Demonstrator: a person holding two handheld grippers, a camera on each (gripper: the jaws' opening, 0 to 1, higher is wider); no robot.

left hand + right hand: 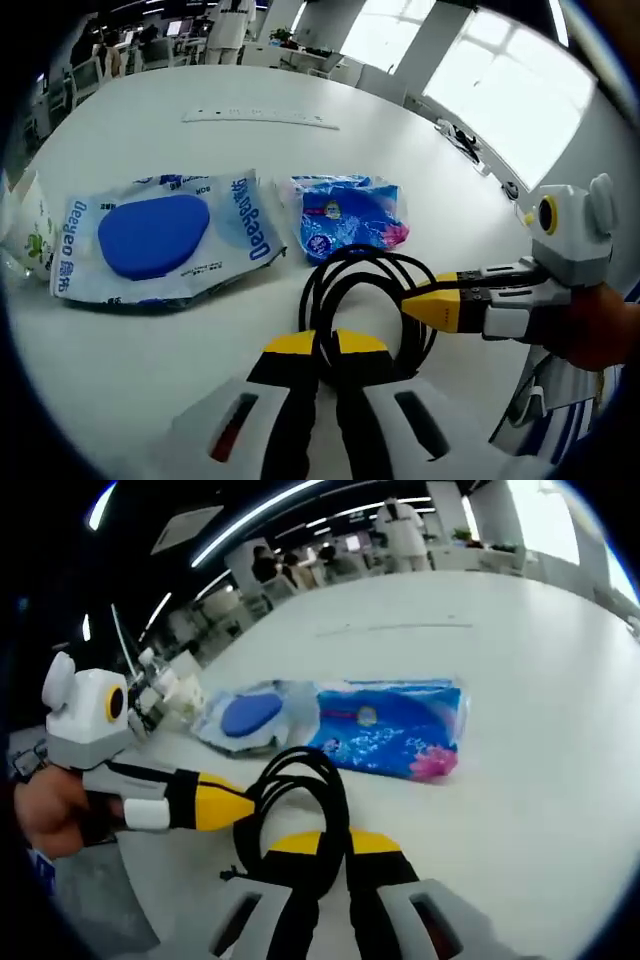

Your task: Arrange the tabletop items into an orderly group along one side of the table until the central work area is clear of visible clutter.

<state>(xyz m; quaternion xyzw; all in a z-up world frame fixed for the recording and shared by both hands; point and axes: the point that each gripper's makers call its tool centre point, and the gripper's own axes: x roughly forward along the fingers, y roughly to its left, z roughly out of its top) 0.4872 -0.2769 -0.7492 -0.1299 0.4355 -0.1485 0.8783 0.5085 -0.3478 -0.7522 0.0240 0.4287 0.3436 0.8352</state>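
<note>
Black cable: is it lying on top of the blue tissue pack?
No, the black cable is coiled on the white table, just in front of the blue tissue pack.

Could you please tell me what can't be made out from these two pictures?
- Coiled black cable: its underside and near loops, hidden by both tools in each view.
- Wet-wipe pack: small print too fine, left gripper view.
- Item at the left edge: cut off.

left claw (325, 345) clamped, right claw (335, 843) clamped
</note>
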